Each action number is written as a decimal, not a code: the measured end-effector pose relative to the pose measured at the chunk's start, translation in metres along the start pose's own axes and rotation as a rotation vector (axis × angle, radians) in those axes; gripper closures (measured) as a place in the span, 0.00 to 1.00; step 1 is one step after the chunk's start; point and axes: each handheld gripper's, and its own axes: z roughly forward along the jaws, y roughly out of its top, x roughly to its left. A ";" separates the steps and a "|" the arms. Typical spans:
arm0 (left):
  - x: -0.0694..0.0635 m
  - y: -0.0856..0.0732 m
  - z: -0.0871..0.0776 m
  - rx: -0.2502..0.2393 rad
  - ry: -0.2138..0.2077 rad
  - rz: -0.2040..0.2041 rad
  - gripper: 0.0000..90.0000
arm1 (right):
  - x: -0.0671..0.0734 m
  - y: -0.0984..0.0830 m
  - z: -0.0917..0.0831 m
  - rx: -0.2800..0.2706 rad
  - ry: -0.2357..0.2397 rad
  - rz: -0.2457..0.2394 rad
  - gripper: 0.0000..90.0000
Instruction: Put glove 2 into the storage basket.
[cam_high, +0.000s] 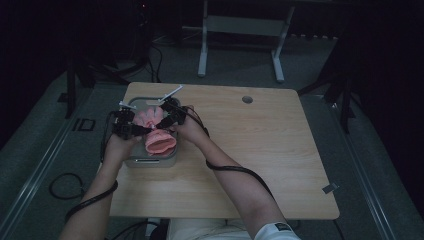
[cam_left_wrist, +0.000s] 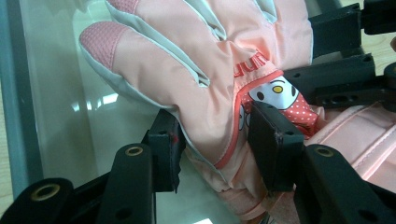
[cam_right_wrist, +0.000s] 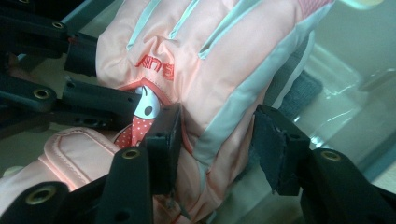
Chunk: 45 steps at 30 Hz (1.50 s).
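Dim room, grey carpet floor (cam_high: 60, 150), wooden table (cam_high: 260, 150), white frame legs (cam_high: 202, 50) behind

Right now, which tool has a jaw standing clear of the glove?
The right tool: in its own view one jaw stands off the pink glove with a gap showing. The left tool has both jaws looking close against the glove.

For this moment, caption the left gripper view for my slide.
Left claw straddles the wrist of a pink ski glove lying in a clear tray.
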 end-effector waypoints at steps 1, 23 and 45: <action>0.000 0.000 -0.001 -0.007 0.004 0.000 0.59 | 0.000 0.000 -0.001 -0.002 -0.002 0.002 0.57; 0.004 0.008 -0.021 -0.078 0.004 0.004 0.30 | -0.001 -0.008 -0.045 -0.113 0.007 -0.028 0.49; -0.025 0.005 -0.044 -0.229 -0.016 0.151 0.15 | -0.010 -0.022 -0.068 -0.179 0.084 -0.019 0.29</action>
